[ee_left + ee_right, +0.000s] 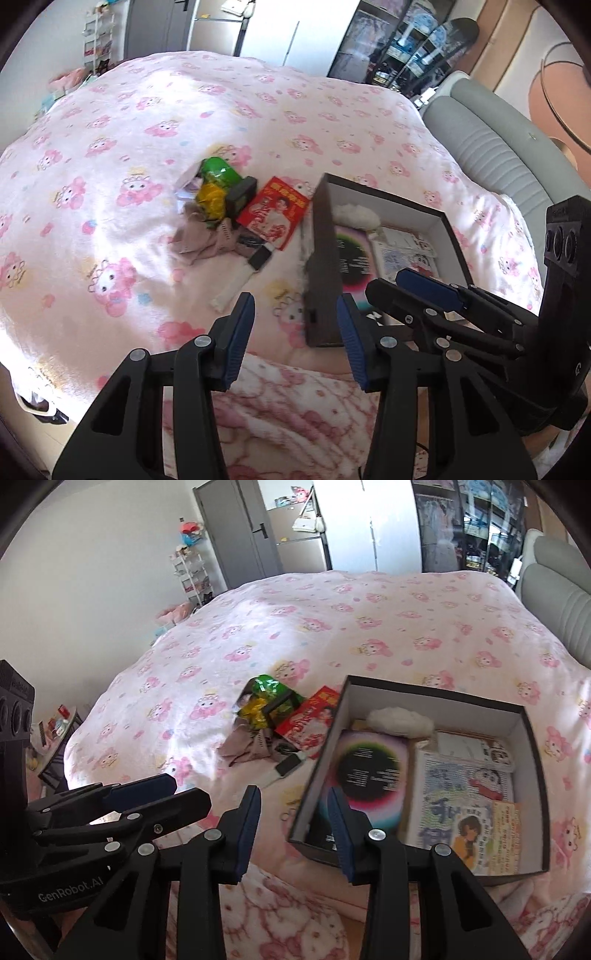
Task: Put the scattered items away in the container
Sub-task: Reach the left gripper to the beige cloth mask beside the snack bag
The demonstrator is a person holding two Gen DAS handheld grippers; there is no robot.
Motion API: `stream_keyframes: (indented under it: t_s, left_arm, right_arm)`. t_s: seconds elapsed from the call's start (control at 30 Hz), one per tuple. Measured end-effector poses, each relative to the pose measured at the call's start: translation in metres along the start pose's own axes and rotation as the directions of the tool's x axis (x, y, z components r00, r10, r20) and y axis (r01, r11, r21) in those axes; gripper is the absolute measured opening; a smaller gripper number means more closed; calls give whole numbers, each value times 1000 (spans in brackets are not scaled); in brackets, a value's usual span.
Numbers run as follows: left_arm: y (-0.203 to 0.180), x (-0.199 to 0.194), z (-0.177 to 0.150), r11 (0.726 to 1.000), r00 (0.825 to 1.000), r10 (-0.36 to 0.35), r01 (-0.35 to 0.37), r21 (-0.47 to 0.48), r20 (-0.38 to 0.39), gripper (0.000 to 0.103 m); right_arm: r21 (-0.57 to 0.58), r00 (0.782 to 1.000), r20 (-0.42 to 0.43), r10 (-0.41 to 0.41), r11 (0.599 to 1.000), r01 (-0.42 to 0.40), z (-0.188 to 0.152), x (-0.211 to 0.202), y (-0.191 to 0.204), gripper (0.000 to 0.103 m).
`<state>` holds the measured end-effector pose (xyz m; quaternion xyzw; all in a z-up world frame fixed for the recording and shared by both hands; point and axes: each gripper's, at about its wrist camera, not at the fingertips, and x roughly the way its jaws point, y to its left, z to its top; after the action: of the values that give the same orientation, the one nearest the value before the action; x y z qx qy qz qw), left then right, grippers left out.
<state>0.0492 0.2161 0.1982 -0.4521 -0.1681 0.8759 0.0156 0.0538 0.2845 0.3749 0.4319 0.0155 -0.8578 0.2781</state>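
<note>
Both sets of fingers are released and carry nothing: the left gripper [295, 336] has bedspread and the box's near corner showing in its gap, and the right gripper [293, 825] hangs over the box's left wall. The box [532, 738], at 3 o'clock from the pile, already holds booklets [465, 797] and a white puff [400, 719]. The scattered pile lies on the bed [332, 627] at about 11 o'clock from the left fingers: green packet [218, 171], yellow packet [211, 197], red card [275, 212], beige cloth [201, 240], small dark device [260, 256]. Best next, I judge: take 1 loose item per gripper, nearest first, pinching edges, since the thin card lies flat.
</note>
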Motion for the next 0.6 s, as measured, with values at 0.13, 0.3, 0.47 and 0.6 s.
stream_keyframes:
  t_s: [0.13,0.3,0.47,0.6]
  left_arm:
    - [51,12,11,997,1000,13,-15,-73,-20,51]
    - [106,43,36,990,998,-4,-5,-144,-65,53]
    - [139,95,55,982,968,-158,133,-135,-194,55]
    - [161,130,72,977,966,-150,113,-178,-209,60]
  right_arm:
    - [-12,992,-92,88,996,-90,10,47,30,35]
    - [22,982,-162,101,995,-99,34,99,42,38]
    - [-15,946,-307,102,994,-112,58,167,53,38]
    - [-15,927,-367,79,996,-90,72,208,51,38]
